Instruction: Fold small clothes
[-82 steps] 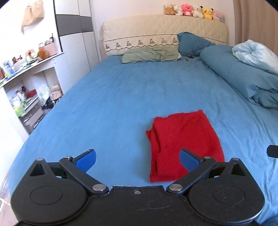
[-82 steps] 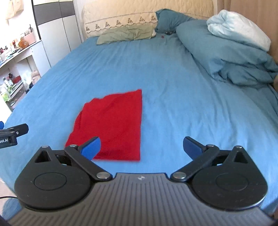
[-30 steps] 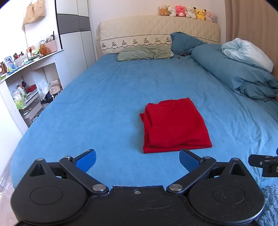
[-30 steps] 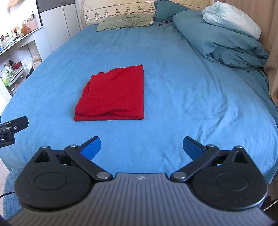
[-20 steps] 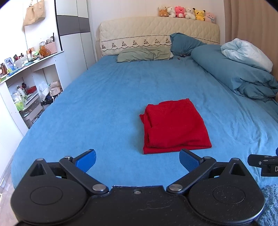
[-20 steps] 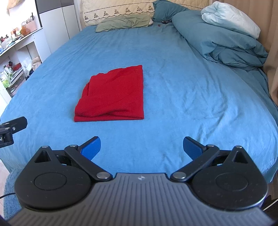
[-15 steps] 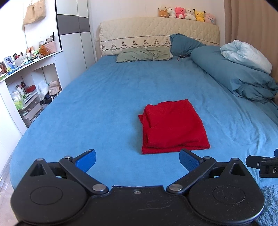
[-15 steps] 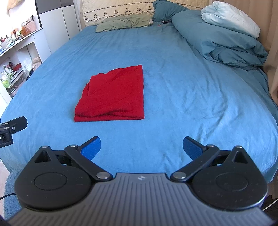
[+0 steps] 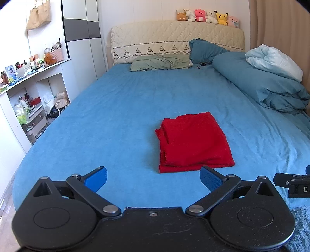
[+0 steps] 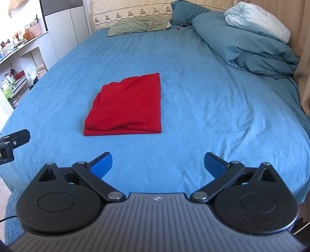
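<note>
Left wrist view: your left gripper (image 9: pixel 153 177) sits low at the foot of the bed (image 9: pixel 120 116), jaws spread wide, nothing between the blue pads (image 9: pixel 96 178). The red garment (image 9: pixel 193 141) lies folded into a rough rectangle on the blue sheet, ahead and slightly right of centre, flat, layered edges showing along its left and near sides. It is apart from both pads; the right pad only overlaps its near edge in the picture. A bit of your right gripper (image 9: pixel 292 184) pokes in at the right edge, black with white lettering. Far end: green pillow (image 9: pixel 160 62), dark blue pillow (image 9: pixel 203 50), a rolled blue duvet (image 9: pixel 261 85) along the right side with a pale blanket (image 9: pixel 273 62) on top. Plush toys (image 9: pixel 207 15) line the headboard (image 9: pixel 174 36). White shelving (image 9: pixel 33 91) with clutter stands on the left.

Right wrist view: your right gripper (image 10: pixel 158 164) also hangs near the foot of the bed, jaws wide apart, empty. The red garment (image 10: pixel 127 105) lies ahead and left of centre, well clear of the pads, straight edge on its right side, folded layers visible along the near edge. Your left gripper (image 10: pixel 11 141) shows at the left edge, only a black part, too little to read from here. Duvet (image 10: pixel 246 46) and pale blanket (image 10: pixel 257 21) sit far right, green pillow (image 10: pixel 139 26) at the head.
</note>
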`<state>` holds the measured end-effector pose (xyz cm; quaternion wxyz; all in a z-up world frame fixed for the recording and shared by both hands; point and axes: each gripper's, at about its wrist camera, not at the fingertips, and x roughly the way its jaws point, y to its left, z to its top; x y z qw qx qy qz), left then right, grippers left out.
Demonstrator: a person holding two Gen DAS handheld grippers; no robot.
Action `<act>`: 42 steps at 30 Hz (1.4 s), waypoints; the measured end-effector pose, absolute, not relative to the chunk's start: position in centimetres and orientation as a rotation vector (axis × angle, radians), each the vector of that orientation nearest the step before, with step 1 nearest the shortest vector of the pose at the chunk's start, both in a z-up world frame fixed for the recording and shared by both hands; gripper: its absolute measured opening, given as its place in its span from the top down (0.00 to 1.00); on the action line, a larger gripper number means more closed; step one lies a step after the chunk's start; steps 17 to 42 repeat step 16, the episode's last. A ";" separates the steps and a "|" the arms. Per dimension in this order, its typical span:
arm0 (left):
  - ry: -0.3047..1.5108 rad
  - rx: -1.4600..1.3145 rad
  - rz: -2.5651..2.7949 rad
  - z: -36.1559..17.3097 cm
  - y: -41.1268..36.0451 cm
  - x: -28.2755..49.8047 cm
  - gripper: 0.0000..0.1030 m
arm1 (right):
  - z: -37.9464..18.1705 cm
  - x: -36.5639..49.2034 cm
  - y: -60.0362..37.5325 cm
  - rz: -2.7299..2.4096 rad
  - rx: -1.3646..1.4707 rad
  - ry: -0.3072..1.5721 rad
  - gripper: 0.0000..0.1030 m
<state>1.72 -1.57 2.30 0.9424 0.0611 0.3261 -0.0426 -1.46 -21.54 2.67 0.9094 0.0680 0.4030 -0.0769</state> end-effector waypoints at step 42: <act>0.653 0.127 -0.085 2.1 -1.6 1.6 0.00 | 2.6 -1.5 -20.6 -0.161 0.141 0.830 0.00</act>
